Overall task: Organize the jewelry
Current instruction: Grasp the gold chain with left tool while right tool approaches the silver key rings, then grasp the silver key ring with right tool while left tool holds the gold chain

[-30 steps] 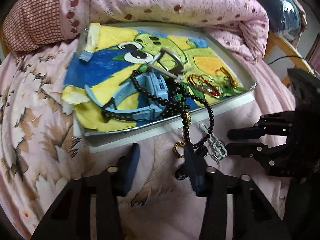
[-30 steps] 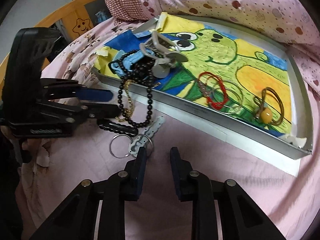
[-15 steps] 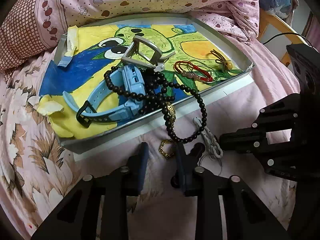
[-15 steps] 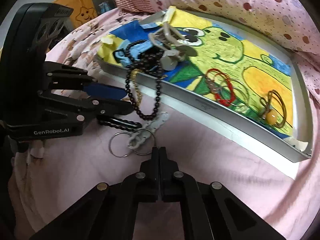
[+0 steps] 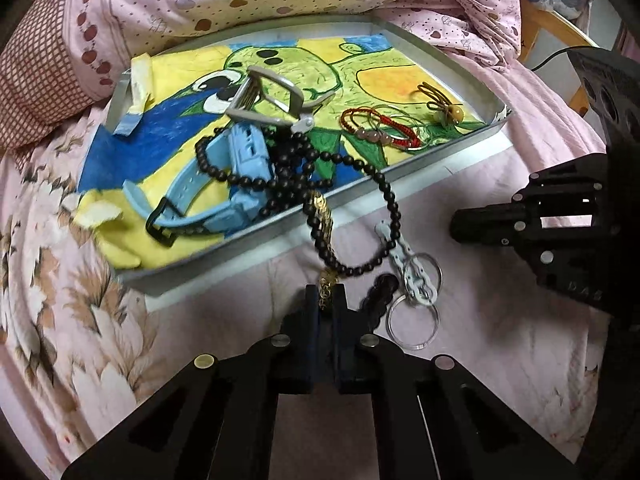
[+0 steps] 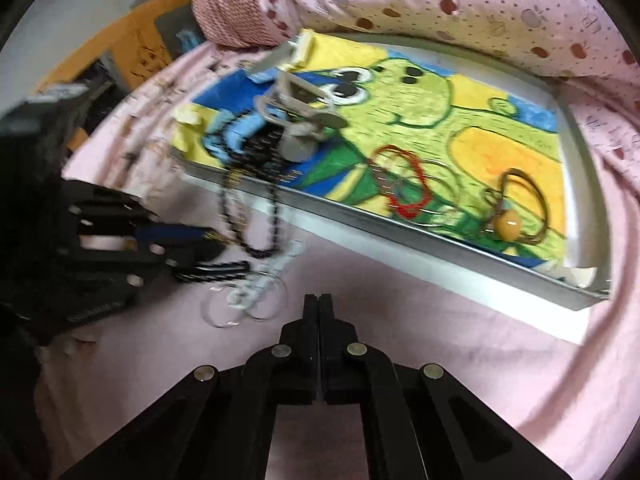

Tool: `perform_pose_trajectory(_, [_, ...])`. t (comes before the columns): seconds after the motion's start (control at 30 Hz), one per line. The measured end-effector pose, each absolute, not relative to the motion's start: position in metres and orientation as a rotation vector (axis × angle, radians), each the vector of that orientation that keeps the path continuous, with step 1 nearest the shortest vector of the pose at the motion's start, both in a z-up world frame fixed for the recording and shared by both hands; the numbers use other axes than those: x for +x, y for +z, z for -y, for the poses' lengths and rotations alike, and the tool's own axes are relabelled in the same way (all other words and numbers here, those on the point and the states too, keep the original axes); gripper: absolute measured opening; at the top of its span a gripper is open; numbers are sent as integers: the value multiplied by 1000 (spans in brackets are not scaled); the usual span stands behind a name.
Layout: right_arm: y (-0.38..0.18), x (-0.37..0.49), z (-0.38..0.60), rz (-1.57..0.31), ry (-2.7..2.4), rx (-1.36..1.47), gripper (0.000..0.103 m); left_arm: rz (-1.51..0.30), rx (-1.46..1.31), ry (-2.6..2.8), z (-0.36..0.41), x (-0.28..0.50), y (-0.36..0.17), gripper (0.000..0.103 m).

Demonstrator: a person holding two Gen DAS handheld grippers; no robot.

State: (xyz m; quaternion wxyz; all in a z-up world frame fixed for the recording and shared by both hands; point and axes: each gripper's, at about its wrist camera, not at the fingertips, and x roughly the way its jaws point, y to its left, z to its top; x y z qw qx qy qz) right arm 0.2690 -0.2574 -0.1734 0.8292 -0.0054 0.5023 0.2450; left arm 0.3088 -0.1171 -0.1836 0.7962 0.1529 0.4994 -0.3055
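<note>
The left gripper (image 5: 325, 300) pinches the gold chain (image 5: 320, 216), which hangs over the front rim of the metal tray (image 5: 448, 148). The black bead necklace (image 5: 376, 184) also drapes over this rim onto the pink sheet (image 5: 500, 320). Just in front of the tray lies a white keychain with 2 rings (image 5: 416, 280). The right gripper (image 6: 319, 308), in front of the tray, is pressed together with nothing in it.

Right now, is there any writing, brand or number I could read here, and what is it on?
Nothing legible.
White print on the side of the left tongs: blurred.
Faint letters on the side of the right tongs: unreadable.
Drawing in the tray: no words.
</note>
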Motion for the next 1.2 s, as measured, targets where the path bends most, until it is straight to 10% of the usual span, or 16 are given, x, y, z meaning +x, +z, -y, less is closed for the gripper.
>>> perform_pose_trajectory(0.2, [-180, 271, 245, -1086, 537, -27, 2, -1100, 297, -624, 112, 302, -180, 3])
perform_pose_trajectory(0.37, [-180, 271, 242, -1079, 560, -15, 22, -1122, 250, -617, 107, 304, -179, 3])
perform_pose_trajectory(0.8, [-188, 274, 218, -1043, 558, -137, 23, -1159, 172, -521, 90, 296, -172, 3])
perform_pose_trajectory(1.0, [-187, 268, 217, -1050, 578, -142, 1, -1163, 140, -493, 83, 293, -170, 3])
perform_pose_trajectory(1.2, [-174, 250, 215, -1000, 546, -210, 1, -1184, 65, -468, 70, 279, -161, 3])
